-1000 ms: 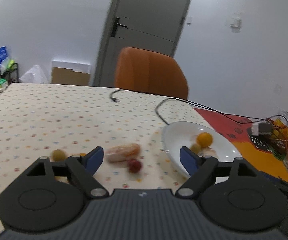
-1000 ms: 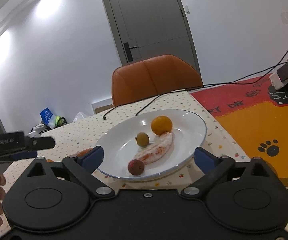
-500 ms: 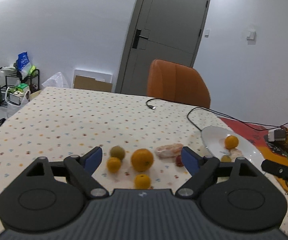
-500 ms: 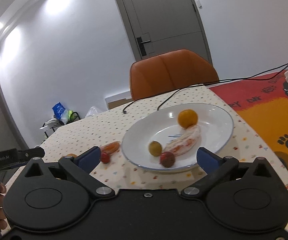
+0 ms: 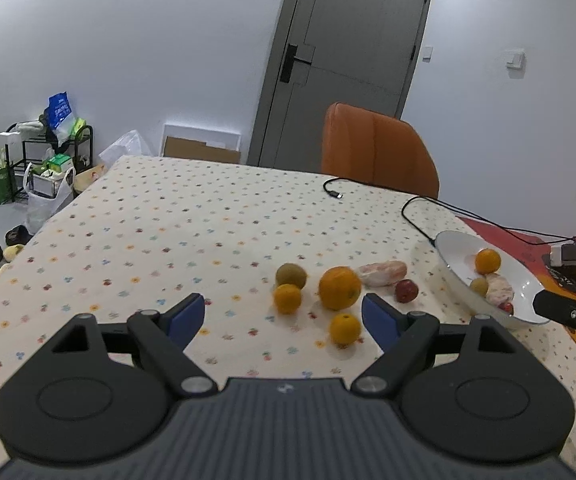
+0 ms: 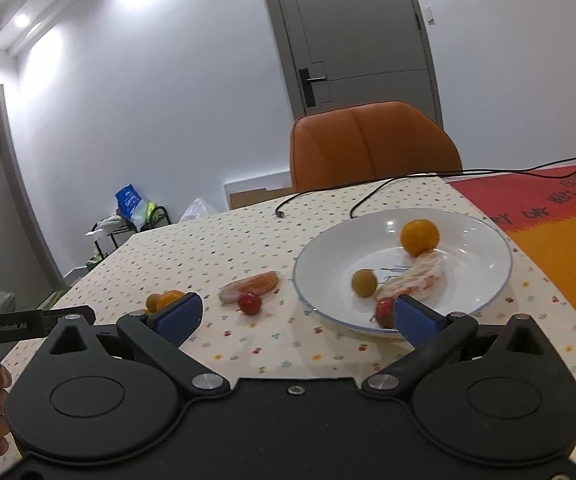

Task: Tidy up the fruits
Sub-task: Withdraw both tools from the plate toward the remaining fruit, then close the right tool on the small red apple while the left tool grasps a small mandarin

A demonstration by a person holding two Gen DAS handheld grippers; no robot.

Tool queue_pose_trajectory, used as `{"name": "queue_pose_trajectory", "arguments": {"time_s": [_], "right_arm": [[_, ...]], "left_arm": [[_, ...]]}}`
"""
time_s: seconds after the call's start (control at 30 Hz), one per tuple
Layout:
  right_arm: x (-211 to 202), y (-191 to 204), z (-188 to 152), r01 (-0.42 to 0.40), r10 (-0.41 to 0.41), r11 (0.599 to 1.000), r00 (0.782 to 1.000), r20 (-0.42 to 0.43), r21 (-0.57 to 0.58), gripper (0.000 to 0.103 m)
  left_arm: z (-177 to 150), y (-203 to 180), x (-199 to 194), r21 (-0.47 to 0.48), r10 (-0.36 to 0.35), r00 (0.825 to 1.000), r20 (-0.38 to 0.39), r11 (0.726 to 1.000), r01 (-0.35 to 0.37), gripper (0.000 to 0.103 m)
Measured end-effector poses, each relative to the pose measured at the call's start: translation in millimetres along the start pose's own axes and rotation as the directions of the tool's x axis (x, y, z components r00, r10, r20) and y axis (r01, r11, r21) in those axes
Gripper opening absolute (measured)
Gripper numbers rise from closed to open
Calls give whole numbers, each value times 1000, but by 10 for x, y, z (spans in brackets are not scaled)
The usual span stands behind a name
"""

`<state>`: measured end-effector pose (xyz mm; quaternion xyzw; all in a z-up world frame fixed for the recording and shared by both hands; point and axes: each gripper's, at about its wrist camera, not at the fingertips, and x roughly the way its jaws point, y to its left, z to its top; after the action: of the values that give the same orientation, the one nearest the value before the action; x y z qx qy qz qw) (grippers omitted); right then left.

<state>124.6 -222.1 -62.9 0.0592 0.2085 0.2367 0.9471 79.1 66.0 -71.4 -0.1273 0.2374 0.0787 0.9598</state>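
Loose fruit lies on the dotted tablecloth: a large orange, two small oranges, a greenish fruit, a pink peeled piece and a small red fruit. The white plate holds an orange, a green fruit, a peeled piece and a red fruit. My left gripper is open above the table, short of the loose fruit. My right gripper is open near the plate's front-left rim. Neither holds anything.
An orange chair stands at the table's far side. A black cable runs across the table past the plate. A red and orange mat lies to the right. A cluttered rack stands on the floor at left.
My left gripper has drawn back and swung left, bringing the whole fruit cluster into view. My right gripper has pulled back and left from the plate. Both stay open.
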Motion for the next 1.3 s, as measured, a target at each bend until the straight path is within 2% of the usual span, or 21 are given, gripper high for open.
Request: {"name": "queue_pose_trajectory", "arguments": {"time_s": [0.33, 0.5, 0.63, 0.8, 0.93, 1.03, 1.17, 1.3], "right_arm": [[134, 235, -26, -38, 35, 998, 997, -62, -57, 103], [162, 335, -90, -69, 62, 993, 995, -74, -94, 103], [226, 392, -95, -81, 70, 990, 993, -92, -115, 101], [304, 382, -79, -83, 70, 989, 992, -105, -121, 91], [434, 312, -67, -80, 65, 992, 987, -149, -98, 75], [501, 314, -49, -79, 60, 991, 986, -157, -113, 74], [612, 335, -28, -85, 62, 989, 981, -184, -117, 66], [729, 370, -14, -90, 64, 989, 977, -202, -121, 62]], "left_arm": [[-13, 69, 16, 21, -9, 1000, -16, 1000, 10, 83], [-8, 80, 92, 16, -5, 1000, -30, 1000, 5, 76], [-1, 74, 167, 10, -14, 999, -46, 1000, 15, 64], [8, 74, 276, 9, -15, 998, -64, 1000, 16, 54], [23, 76, 408, -3, -17, 995, -97, 1000, 17, 46], [54, 77, 489, -5, -19, 994, -106, 1000, 18, 44], [76, 78, 577, -19, -20, 992, -125, 1000, 17, 43], [93, 37, 676, -21, -24, 989, -144, 1000, 21, 42]]}}
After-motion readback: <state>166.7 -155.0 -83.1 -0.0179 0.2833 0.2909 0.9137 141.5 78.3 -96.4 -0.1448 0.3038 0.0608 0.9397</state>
